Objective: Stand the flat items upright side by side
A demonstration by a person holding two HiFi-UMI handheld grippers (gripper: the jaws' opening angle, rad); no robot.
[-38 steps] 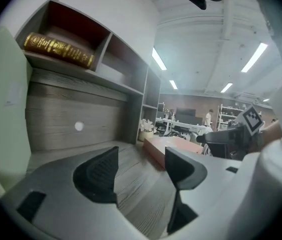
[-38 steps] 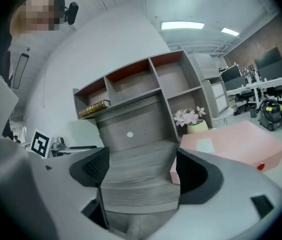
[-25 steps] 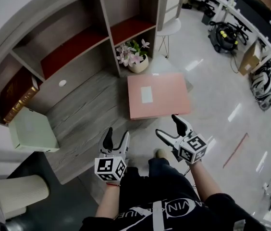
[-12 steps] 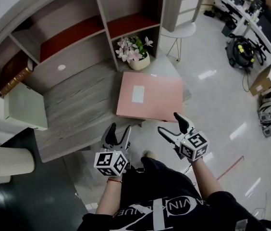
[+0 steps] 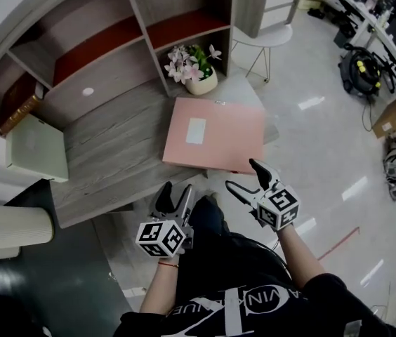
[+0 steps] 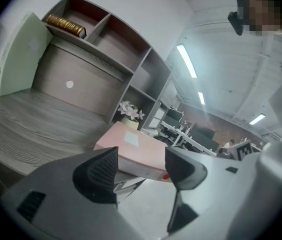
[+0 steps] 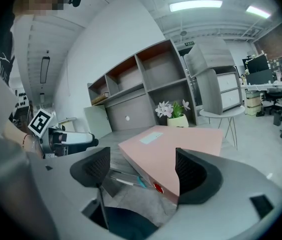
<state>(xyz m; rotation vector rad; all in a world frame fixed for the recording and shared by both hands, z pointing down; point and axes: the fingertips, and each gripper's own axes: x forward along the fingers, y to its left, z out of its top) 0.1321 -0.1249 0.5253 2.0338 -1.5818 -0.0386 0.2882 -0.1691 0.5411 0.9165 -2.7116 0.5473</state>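
A pink folder (image 5: 215, 133) lies flat on the grey wooden desk (image 5: 114, 153), and its near corner overhangs the desk's front edge. A pale green folder (image 5: 36, 147) stands on edge at the desk's left end. My left gripper (image 5: 174, 190) is open and empty, just short of the desk's front edge and left of the pink folder's near side (image 6: 136, 151). My right gripper (image 5: 243, 175) is open too, a little in front of the folder's near right corner (image 7: 176, 146), touching nothing. The green folder (image 6: 18, 54) leans against the shelf unit's side.
A shelf unit behind the desk holds a brown and gold book (image 5: 19, 104). A flower pot (image 5: 196, 72) stands behind the pink folder. A white stool (image 5: 265, 37) is at the right, a pale bin (image 5: 8, 230) at the left. My legs are below the desk edge.
Both grippers have come forward and slightly down toward the desk's front edge and the pink folder. Their jaws look as wide as before.
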